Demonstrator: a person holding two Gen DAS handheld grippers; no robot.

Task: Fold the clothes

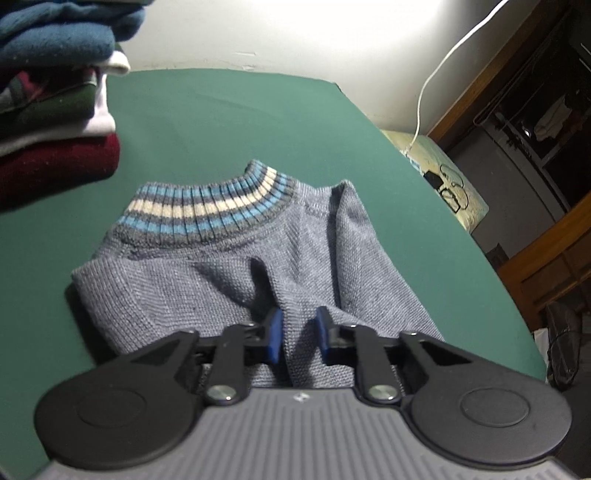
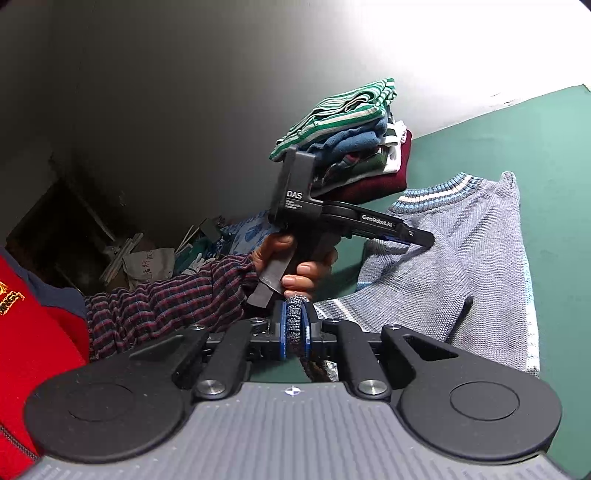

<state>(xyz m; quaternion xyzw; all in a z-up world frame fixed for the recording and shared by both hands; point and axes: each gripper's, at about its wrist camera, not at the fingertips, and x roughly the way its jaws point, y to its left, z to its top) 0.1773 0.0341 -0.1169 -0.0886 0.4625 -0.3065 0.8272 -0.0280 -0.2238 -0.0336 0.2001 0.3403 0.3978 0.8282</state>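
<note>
Low in each wrist frame, the left gripper (image 1: 298,334) pinches a fold of the grey knit sweater (image 1: 236,273) while the right gripper (image 2: 294,326) clamps its bunched edge on the green table (image 1: 236,110).

1. A pale wall (image 1: 258,33) stands behind the green table (image 1: 240,122), brightly lit near the top.
2. A white cable (image 1: 436,74) hangs down the wall.
3. Brown wooden furniture (image 1: 546,266) stands at the right.
4. Clutter (image 2: 147,254) lies in a dark corner.

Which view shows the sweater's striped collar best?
The left wrist view: the striped collar faces the camera, whole and unobstructed on the grey sweater. The right wrist view shows it small, edge-on, far off.
</note>
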